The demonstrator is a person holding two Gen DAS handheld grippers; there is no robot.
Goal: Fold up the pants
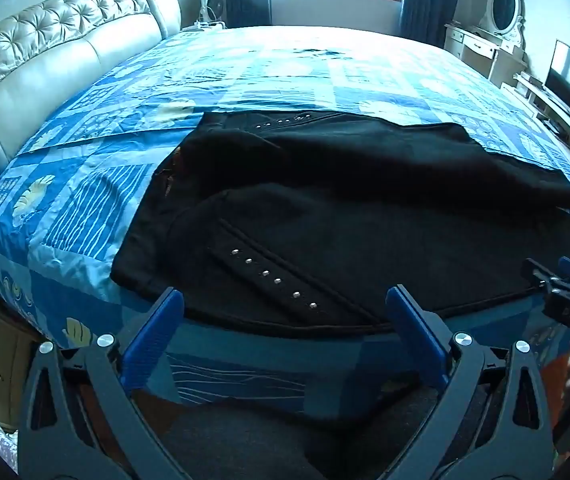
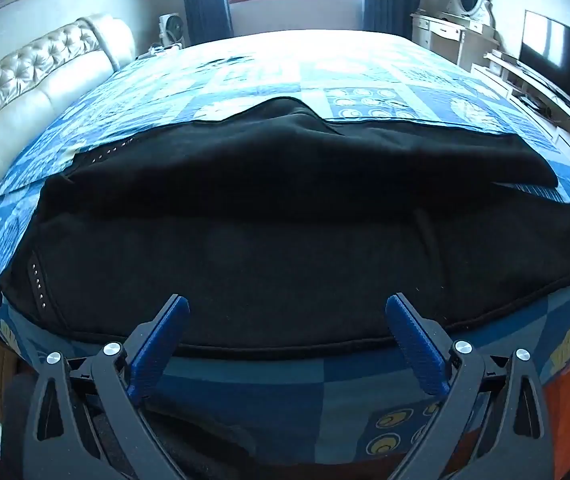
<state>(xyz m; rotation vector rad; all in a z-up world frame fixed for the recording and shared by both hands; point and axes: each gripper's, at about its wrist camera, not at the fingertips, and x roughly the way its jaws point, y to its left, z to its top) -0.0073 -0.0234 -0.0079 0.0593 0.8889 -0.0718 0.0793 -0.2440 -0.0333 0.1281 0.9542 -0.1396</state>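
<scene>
Black pants [image 1: 325, 216] spread flat on bed [image 1: 85, 208], near its front edge, legs side by side, studded strip towards headboard [image 1: 45, 52]. No fold made; all folding left. Left gripper [image 1: 285, 312] and right gripper [image 2: 287, 316]: jaws fully apart, empty, just short of near hem.

Black pants [image 1: 325, 200] spread just ahead of both sets of wide-open jaws, bare blue bedspread [image 1: 85, 184] left of the left jaws and far beyond, padded headboard [image 1: 45, 60] walling the far left, nothing between either jaws
</scene>
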